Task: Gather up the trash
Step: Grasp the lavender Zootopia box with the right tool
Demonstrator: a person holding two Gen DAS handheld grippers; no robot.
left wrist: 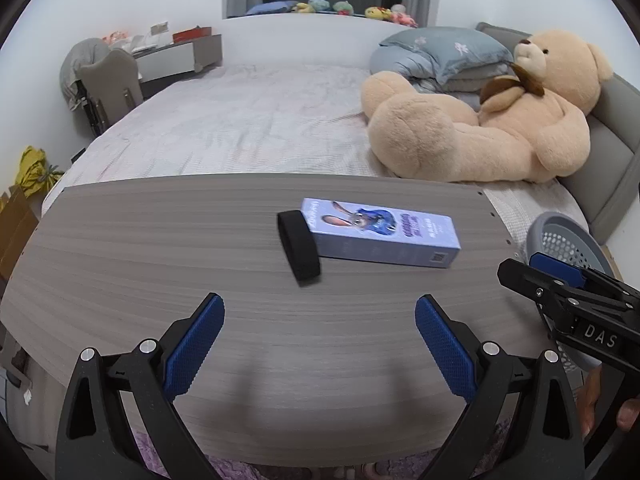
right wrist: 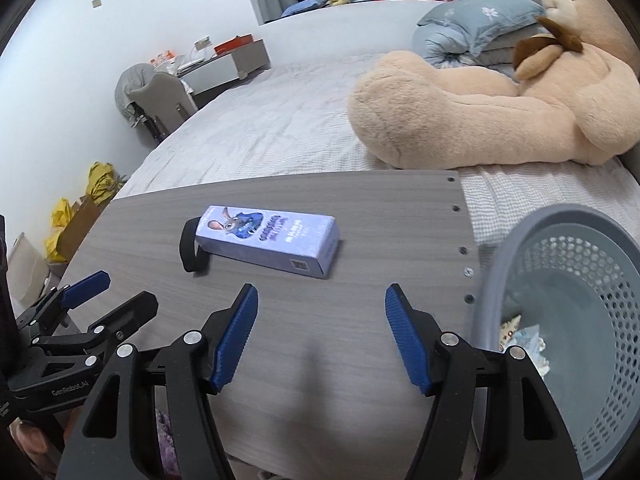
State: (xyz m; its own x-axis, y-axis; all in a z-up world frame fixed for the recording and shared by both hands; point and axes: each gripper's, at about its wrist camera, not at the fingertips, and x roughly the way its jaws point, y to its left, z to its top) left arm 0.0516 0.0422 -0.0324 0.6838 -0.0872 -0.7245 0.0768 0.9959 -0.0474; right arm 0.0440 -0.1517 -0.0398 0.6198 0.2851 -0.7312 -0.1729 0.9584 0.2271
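Observation:
A pale blue carton with a cartoon rabbit (left wrist: 380, 232) (right wrist: 270, 240) lies flat on the grey wood tabletop (left wrist: 160, 260) (right wrist: 380, 232). A black band (left wrist: 299, 246) (right wrist: 191, 250) lies against its left end. My left gripper (left wrist: 319, 340) is open and empty, a short way in front of both. My right gripper (right wrist: 320, 334) is open and empty, near the table's right side; it also shows in the left wrist view (left wrist: 532, 270). A grey perforated basket (right wrist: 580, 300) (left wrist: 560, 236) stands right of the table with some paper scraps (right wrist: 524, 340) inside.
A bed (left wrist: 248, 120) lies behind the table with a large teddy bear (left wrist: 500, 120) and folded grey bedding (left wrist: 444, 52). A chair and desk (left wrist: 112, 80) stand at the far left. Yellow bags (right wrist: 80, 208) sit on the floor left of the table.

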